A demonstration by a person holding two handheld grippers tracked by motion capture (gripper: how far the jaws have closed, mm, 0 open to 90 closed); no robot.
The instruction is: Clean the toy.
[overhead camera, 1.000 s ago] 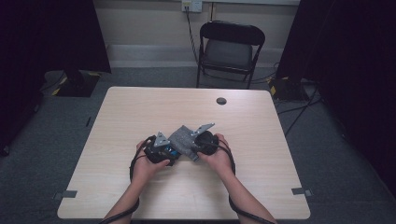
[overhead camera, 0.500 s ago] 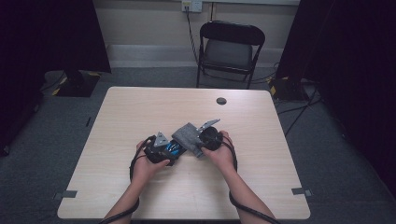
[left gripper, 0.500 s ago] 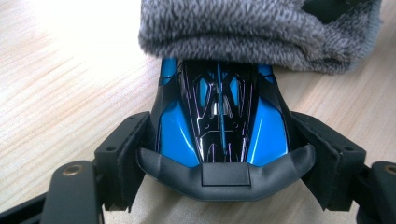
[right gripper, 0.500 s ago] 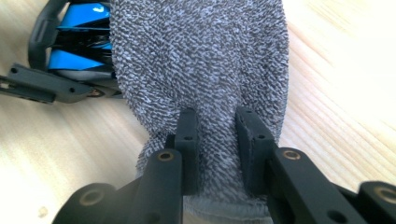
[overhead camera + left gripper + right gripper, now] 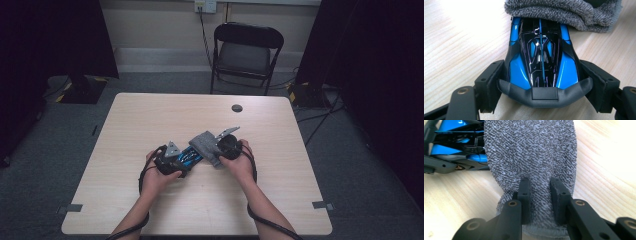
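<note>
Both sets of fingers are busy: the left gripper [image 5: 181, 161] has its pads [image 5: 489, 85] clamped on the sides of a blue and black toy car [image 5: 541, 56], jaws wide because the car is wide, gripping it near the dark bumper end. The right gripper [image 5: 220, 146] has its fingers [image 5: 525, 192] pinched narrow on a grey cloth [image 5: 531, 155], bunching a fold between them.

From the high view, the car [image 5: 190, 156] sits just below the middle of the table [image 5: 150, 115], and the cloth [image 5: 206, 143] lies over the car's far end, at about 1 o'clock from it. A small dark disc [image 5: 237, 108] sits well apart at 12 o'clock, near the far edge. Beyond that stands a folding chair [image 5: 246, 52].
</note>
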